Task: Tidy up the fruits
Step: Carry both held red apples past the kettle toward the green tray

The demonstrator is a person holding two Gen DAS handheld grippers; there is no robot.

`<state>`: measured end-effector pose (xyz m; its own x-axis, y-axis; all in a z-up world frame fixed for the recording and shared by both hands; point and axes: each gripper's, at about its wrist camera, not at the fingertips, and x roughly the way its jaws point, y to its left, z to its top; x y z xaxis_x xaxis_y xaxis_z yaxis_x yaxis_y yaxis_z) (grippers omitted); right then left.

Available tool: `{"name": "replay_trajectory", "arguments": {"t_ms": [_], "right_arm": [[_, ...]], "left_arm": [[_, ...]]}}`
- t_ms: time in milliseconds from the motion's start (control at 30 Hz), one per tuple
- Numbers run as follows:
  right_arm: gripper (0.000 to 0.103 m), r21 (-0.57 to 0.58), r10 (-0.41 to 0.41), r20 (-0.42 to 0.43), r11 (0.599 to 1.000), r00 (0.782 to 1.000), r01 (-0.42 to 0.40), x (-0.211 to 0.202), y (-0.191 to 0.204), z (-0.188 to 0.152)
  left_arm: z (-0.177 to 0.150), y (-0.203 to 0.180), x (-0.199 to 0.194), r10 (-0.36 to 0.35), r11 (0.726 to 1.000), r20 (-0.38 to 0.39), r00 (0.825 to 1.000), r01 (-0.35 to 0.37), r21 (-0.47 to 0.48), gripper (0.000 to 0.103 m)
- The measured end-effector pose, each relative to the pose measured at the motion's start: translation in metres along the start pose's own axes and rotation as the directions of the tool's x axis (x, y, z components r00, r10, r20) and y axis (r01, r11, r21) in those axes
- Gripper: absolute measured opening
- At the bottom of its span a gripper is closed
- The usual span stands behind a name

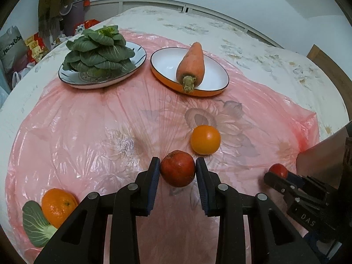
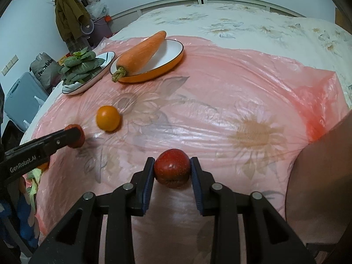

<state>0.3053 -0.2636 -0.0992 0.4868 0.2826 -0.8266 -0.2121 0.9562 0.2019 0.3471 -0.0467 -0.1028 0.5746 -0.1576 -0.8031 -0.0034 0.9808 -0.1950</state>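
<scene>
In the right wrist view the left gripper [image 2: 76, 135] covers most of its red fruit [image 2: 77, 142]. Below that fruit, an orange [image 2: 44, 166] shows only a sliver under the gripper's arm, beside what may be a blurred leaf [image 2: 33, 186].

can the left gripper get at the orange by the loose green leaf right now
Probably not yet: the left gripper is shut on a red fruit. The orange lies unobstructed beside it.
</scene>
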Motion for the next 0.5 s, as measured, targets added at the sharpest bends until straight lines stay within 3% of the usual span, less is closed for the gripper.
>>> {"name": "replay_trajectory", "arguments": {"t_ms": [500], "right_arm": [[0.05, 0.018, 0.014, -0.015, 1.0, 1.0, -0.014, -0.01, 0.003, -0.023]], "left_arm": [[-0.019, 0.004, -0.009, -0.033, 0.999, -0.013, 0.999, 0.033, -0.005, 0.028]]}}
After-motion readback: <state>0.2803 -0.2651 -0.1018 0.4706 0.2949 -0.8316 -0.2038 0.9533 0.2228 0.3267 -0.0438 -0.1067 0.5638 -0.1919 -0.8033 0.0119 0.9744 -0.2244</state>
